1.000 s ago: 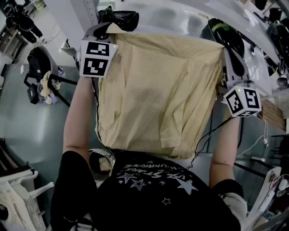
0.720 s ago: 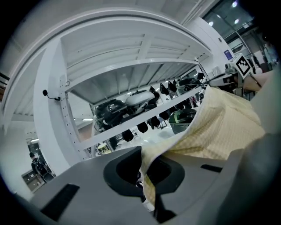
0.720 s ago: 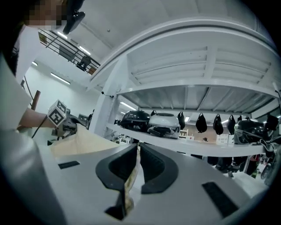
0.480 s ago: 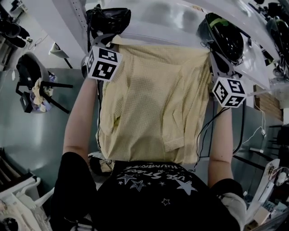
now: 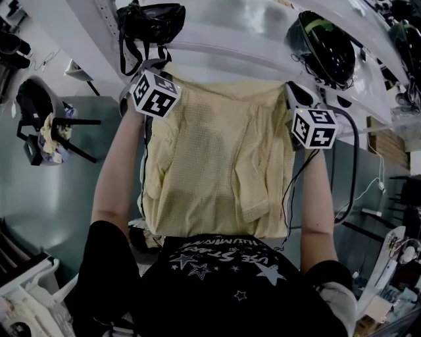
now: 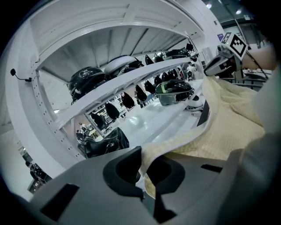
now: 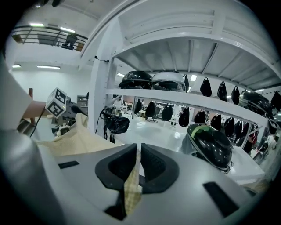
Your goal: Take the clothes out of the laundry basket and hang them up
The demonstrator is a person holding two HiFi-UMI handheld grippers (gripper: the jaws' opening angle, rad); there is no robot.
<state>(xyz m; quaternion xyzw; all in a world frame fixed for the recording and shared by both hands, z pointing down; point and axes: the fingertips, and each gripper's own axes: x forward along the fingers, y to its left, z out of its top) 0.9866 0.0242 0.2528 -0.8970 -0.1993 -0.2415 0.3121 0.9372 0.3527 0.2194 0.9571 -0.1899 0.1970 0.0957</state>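
A pale yellow shirt [image 5: 217,171] hangs spread in front of the person, held by its top edge. My left gripper [image 5: 163,67] is shut on the shirt's left upper corner; the cloth [image 6: 228,127] runs out from between its pads [image 6: 142,165]. My right gripper [image 5: 293,89] is shut on the right upper corner. In the right gripper view a strip of yellow cloth [image 7: 131,189] sits pinched between the jaws [image 7: 138,165], which have just eased open a little. The shirt's lower part reaches the person's chest. No laundry basket shows.
Just beyond the shirt runs a white shelf unit [image 5: 250,59]. It carries a black bag [image 5: 148,20] at the left and a black and green helmet [image 5: 325,46] at the right. A black chair with rags [image 5: 46,128] stands on the grey floor at the left.
Both grippers have come down with the shirt and drawn closer together. The shirt now hangs narrower and more folded between them.
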